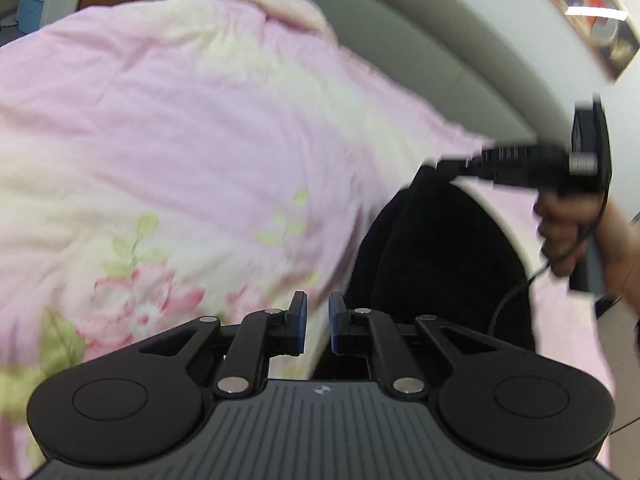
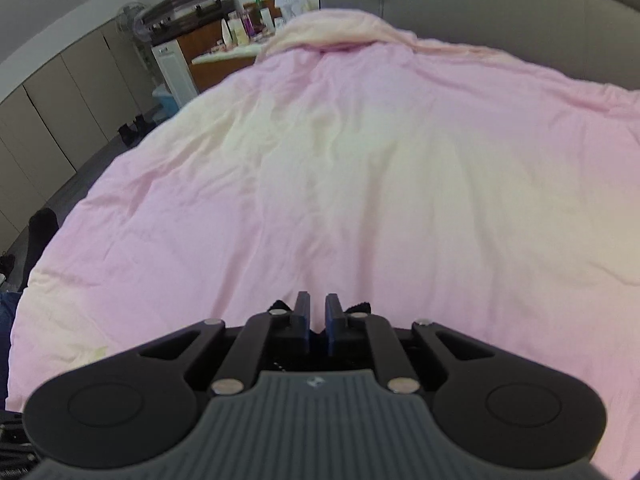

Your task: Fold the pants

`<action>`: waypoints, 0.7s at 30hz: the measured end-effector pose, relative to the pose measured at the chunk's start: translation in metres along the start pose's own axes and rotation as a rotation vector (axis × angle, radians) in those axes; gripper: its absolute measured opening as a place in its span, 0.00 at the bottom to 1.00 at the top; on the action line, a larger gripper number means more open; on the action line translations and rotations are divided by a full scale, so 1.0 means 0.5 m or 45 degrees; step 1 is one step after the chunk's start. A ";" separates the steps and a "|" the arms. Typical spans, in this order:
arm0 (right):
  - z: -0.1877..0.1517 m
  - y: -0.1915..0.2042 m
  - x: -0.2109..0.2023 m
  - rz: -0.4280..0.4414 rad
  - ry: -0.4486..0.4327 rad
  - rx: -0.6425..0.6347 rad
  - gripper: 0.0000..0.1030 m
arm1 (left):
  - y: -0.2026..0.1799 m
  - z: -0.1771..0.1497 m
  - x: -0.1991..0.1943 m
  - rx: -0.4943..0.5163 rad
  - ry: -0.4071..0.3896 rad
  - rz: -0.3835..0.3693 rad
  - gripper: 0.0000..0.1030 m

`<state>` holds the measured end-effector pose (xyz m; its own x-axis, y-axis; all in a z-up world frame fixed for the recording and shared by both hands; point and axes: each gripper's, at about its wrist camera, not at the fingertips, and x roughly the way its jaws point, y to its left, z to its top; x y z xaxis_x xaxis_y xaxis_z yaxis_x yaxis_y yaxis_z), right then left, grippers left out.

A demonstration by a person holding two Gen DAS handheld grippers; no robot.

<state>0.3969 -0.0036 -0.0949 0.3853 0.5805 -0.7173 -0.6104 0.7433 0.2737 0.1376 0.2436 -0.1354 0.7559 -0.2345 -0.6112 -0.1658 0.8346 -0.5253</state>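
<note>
The right hand-held gripper (image 2: 317, 322) pinches a bunched edge of soft black pants (image 1: 436, 256), which hang long-axis downward over a smooth pink quilt (image 2: 360, 168) on the bed. The left hand-held gripper (image 1: 318, 322) is pressed nearly together on nothing.

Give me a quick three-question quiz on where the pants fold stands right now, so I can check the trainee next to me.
1. True or false: the pants lie spread out flat on the quilt.
2. The right gripper is: A) open and empty; B) shut on the pants; C) resting on a pillow.
3. Fill in: the pants are ___ in colour.

Key:
1. False. They hang bunched from the right gripper.
2. B. Dark cloth shows at its fingers.
3. Black.
</note>
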 end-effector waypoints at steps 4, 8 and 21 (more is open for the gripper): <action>-0.037 0.043 -0.088 -0.016 -0.111 -0.102 0.20 | -0.041 0.023 0.007 0.049 -0.053 -0.133 0.27; -0.082 0.085 -0.100 -0.013 -0.079 -0.156 0.20 | -0.085 0.019 0.075 0.156 0.021 -0.098 0.44; -0.107 0.059 0.047 -0.015 0.016 -0.026 0.21 | -0.061 -0.039 0.101 0.174 0.211 -0.008 0.44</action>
<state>0.3509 0.0139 -0.1380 0.3837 0.5678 -0.7283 -0.6199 0.7429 0.2526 0.1687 0.1966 -0.1618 0.6401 -0.3093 -0.7033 -0.0657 0.8900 -0.4512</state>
